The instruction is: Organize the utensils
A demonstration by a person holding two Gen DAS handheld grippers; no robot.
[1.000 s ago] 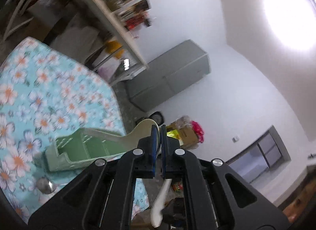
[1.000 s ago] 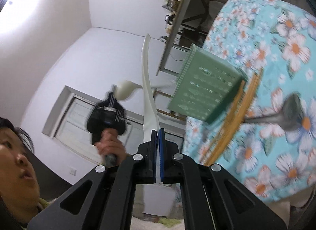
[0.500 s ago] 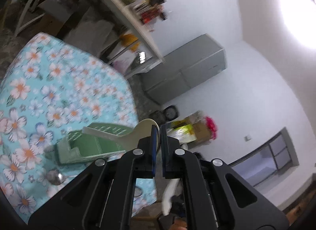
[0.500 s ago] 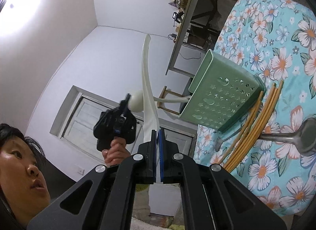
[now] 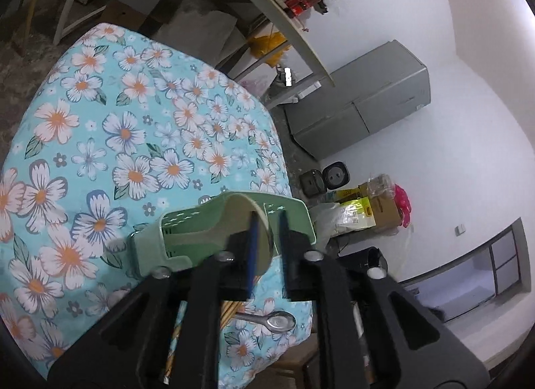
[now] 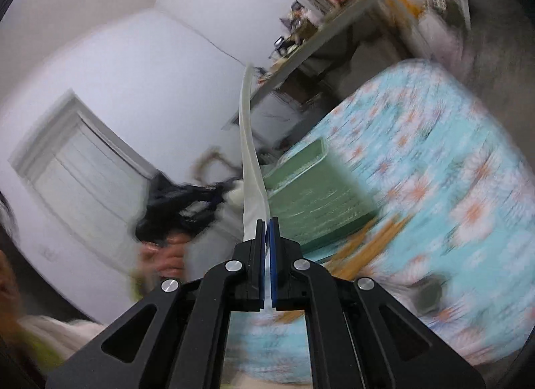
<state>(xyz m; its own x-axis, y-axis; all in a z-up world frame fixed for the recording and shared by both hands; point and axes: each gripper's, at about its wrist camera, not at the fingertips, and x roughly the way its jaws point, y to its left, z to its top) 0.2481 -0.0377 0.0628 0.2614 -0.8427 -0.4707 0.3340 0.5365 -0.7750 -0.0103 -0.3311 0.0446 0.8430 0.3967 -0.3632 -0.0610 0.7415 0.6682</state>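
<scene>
Left wrist view: my left gripper [image 5: 265, 238] has its fingers parting around the cream rice paddle [image 5: 259, 242], whose blade sits in the green utensil basket [image 5: 187, 235] on the floral tabletop [image 5: 133, 128]; released askew, I judge it could tip out. A metal spoon [image 5: 272, 320] lies nearby. Right wrist view: my right gripper [image 6: 266, 227] stays clenched on a white paddle [image 6: 249, 155]. Blur; no legible writing.
</scene>
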